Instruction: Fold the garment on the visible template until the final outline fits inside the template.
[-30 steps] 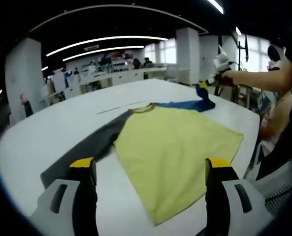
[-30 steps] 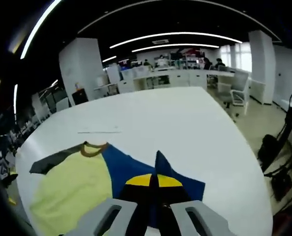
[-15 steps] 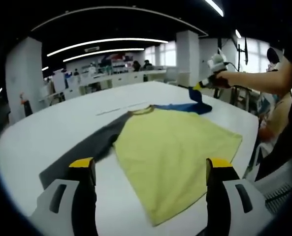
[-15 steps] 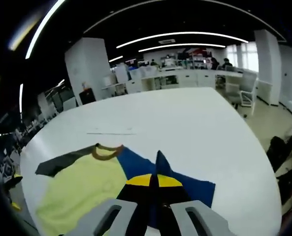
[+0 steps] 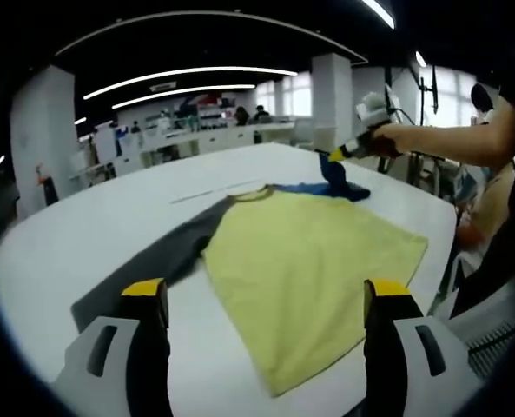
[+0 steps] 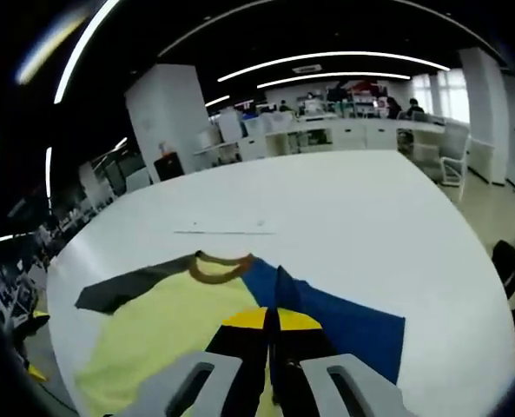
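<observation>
The right gripper (image 6: 270,323) was clamped on the blue sleeve (image 6: 353,326) of the shirt (image 5: 305,265), lifted off the table (image 5: 83,226). The left gripper (image 5: 266,304) hung with jaws apart; the shirt lay just beyond them.

Long ceiling light strips (image 5: 188,71) and windows (image 5: 452,87) at the far right of the left gripper view give the light, while the ceiling itself stays dark, and the white table (image 6: 344,208) reflects evenly with only faint soft shadows under the shirt (image 5: 300,261). Both views are mildly soft overall, with the far room hazy and small detail lost. Fisheye bending curves the light strips and the table edge, and a strip at the upper left of the right gripper view smears into a yellowish streak (image 6: 53,39).
</observation>
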Motion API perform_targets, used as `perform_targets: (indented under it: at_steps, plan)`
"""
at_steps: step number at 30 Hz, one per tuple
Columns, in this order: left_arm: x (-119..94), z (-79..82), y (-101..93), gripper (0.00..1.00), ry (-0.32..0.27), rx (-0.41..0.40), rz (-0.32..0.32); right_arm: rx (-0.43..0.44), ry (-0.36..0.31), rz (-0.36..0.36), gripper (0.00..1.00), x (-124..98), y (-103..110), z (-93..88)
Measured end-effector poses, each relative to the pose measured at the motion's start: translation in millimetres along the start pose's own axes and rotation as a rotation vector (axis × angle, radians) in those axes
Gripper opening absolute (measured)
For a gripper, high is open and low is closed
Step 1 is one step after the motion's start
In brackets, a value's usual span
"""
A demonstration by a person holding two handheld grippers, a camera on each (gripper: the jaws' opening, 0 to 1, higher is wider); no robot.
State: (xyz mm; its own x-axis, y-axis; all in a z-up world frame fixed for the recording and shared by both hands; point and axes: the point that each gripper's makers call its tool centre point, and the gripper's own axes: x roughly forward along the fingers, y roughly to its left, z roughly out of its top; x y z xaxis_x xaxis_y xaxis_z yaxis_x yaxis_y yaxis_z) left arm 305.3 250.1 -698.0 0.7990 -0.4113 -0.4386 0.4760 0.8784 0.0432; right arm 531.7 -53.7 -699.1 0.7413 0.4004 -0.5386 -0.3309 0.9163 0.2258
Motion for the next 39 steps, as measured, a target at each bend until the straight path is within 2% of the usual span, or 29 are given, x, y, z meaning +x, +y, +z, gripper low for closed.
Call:
perform_targets:
  at_steps: [5, 10, 15, 22, 29, 39]
  plan:
    - [0.9, 1.7, -1.8, 0.9, -0.006, 0.002, -0.004, -0.01, 0.0, 0.022, 0.0, 5.9, 17.3, 2.6]
    - [0.6, 2.2, -2.5, 0.9, -0.012, 0.0, -0.004, -0.034, 0.008, 0.048, 0.0, 6.3, 45.1, -1.5]
    - [-0.3, 0.2, -3.0, 0.9, -0.009, -0.004, -0.002, -0.045, 0.017, 0.061, 0.0, 7.2, 63.9, -3.9]
    - [-0.5, -0.6, -4.0, 0.9, -0.008, -0.003, -0.002, -0.05, 0.017, 0.091, 0.0, 33.8, 70.9, 8.5]
    - [0.0, -1.6, -5.0, 0.9, -0.005, -0.007, 0.002, -0.051, 0.013, 0.118, 0.0, 51.3, 86.2, 17.1]
    - [-0.5, -4.0, -4.8, 0.9, -0.001, -0.014, 0.006, -0.069, 0.029, 0.156, 0.0, 71.1, 113.9, 18.8]
